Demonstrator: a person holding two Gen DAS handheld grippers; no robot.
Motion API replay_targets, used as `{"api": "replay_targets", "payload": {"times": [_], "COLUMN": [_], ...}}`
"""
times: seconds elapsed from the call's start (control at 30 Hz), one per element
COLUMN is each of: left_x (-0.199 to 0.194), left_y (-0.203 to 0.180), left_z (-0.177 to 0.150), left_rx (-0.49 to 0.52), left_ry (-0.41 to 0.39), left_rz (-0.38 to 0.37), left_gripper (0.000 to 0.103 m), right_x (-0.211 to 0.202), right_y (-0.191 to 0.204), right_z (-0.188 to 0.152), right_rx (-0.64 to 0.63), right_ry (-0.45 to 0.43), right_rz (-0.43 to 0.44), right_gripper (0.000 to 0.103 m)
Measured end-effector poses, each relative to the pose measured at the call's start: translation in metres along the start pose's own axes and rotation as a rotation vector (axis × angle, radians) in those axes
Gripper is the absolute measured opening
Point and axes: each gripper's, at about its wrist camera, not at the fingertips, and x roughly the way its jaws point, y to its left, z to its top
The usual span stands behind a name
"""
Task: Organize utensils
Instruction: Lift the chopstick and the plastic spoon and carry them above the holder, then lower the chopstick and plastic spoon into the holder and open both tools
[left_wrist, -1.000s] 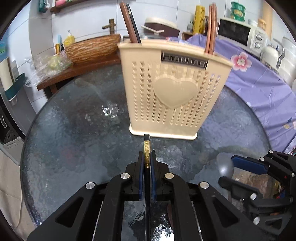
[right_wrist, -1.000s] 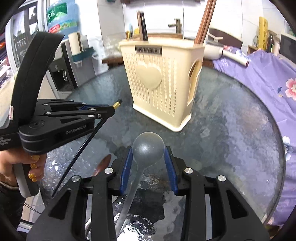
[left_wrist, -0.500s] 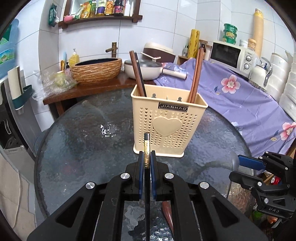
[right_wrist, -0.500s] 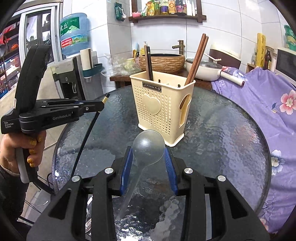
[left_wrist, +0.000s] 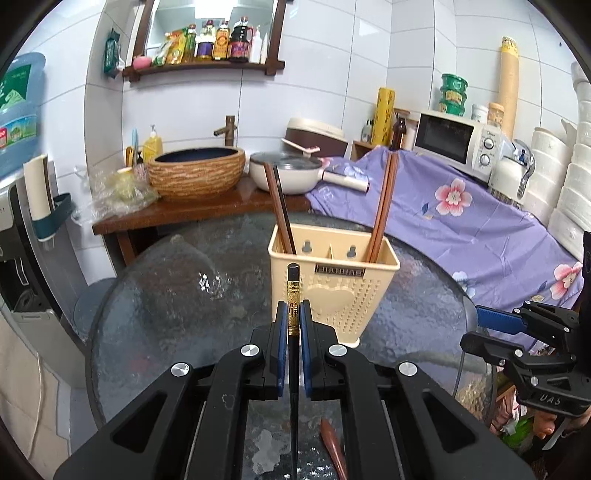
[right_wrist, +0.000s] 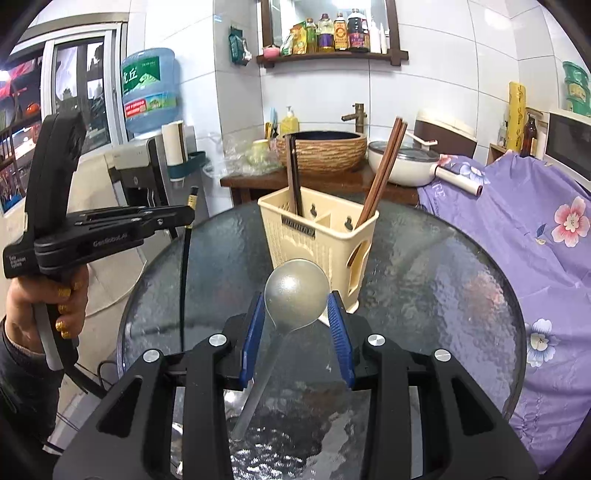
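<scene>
Two grippers hover above the glass table (right_wrist: 443, 277): the left gripper (left_wrist: 293, 321) is clamped on a black chopstick (left_wrist: 293, 291), and the right gripper (right_wrist: 297, 314) grips a metal spoon (right_wrist: 295, 299). Beyond stands the cream utensil holder (left_wrist: 343, 291), apparently with chopsticks in both end compartments.

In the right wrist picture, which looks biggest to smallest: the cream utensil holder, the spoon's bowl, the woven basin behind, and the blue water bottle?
1. Cream utensil holder.
2. Woven basin and blue water bottle: too alike to rank.
3. Spoon's bowl, smallest, though it sits nearest the camera, between the right gripper's pads.
</scene>
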Motion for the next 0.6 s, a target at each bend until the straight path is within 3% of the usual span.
{"api": "replay_targets", "payload": {"times": [0.33, 0.5, 0.6], "left_x": [-0.015, -0.027, -0.032], "left_y": [-0.001, -0.006, -0.009], "left_z": [0.039, 0.071, 0.101], "left_rx": [0.019, 0.035, 0.027], "left_ry": [-0.061, -0.103, -0.108], "left_rz": [-0.006, -0.015, -0.057], "left_gripper": [0.007, 0.006, 0.007], "right_x": [0.001, 0.005, 0.006], "right_y": [-0.004, -0.013, -0.019], "right_z": [0.049, 0.084, 0.108], "right_rx": [0.001, 0.008, 0.017], "right_ry": [-0.042, -0.07, -0.103], "right_rz": [-0.025, -0.058, -0.096], "right_gripper": [0.036, 0.036, 0.036]}}
